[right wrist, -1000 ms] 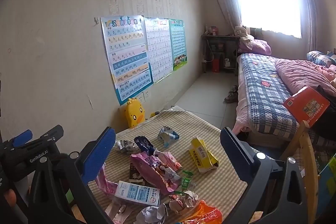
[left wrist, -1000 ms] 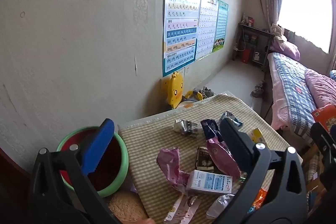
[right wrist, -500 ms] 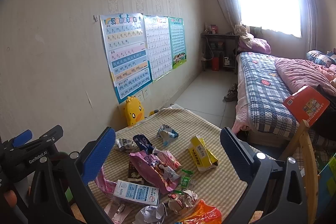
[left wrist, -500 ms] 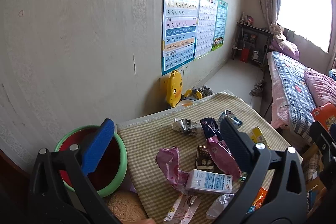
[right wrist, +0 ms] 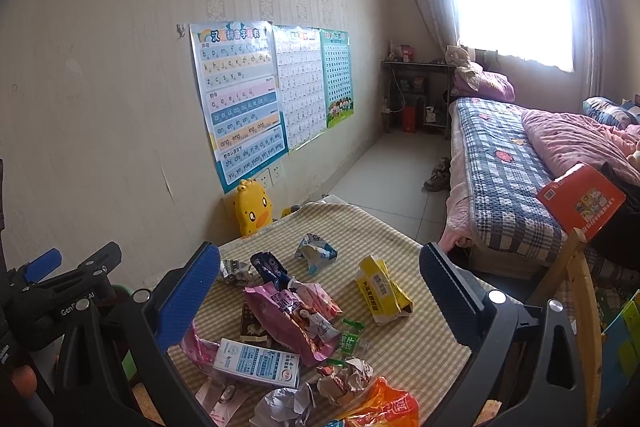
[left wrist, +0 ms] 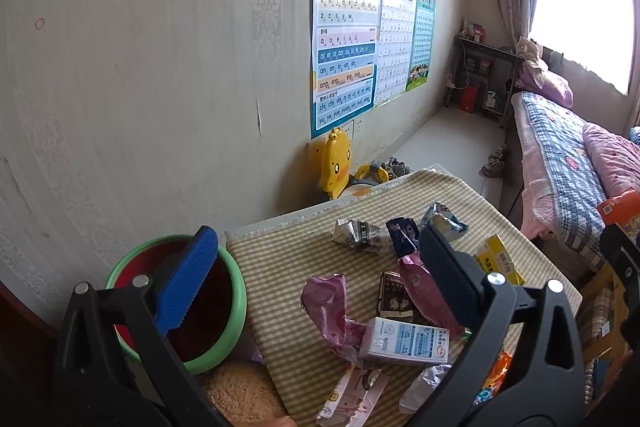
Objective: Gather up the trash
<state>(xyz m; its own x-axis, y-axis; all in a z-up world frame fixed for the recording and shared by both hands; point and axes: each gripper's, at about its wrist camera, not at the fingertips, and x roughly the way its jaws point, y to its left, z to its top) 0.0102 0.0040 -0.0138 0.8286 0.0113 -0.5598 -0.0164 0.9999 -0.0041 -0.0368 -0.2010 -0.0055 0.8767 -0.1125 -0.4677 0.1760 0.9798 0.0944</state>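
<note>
1. Trash lies scattered over the checked tabletop (right wrist: 420, 339): a pink snack wrapper (right wrist: 296, 319), a white-and-blue carton (right wrist: 256, 363), a yellow box (right wrist: 382, 291), crumpled foil (right wrist: 280, 403) and an orange packet (right wrist: 384, 407) among it. None of it is collected yet.

2. We hold the right gripper (right wrist: 320, 291) above the pile with its jaws spread wide and nothing between them.

3. Our left gripper (left wrist: 316, 271) is likewise wide apart and empty, raised above the near edge of the tabletop, its blue pad (left wrist: 188, 283) showing in front of the green-rimmed bin (left wrist: 236, 311).

4. The bin stands just beside the tabletop's left edge, so we judge it the likely drop point.

5. Risks from here, as we judge them:
   - The wrappers overlap, so closing on one could drag its neighbours off the tabletop.
   - Thin film such as the pink torn wrapper (left wrist: 328, 303) may slip out of the pads if we catch only a corner.
   - The carton lies on other pieces; a shallow pinch could tip it rather than lift it.
   - The two grippers are near each other, and the left one shows at the edge of the right wrist view, so they may collide.
</note>
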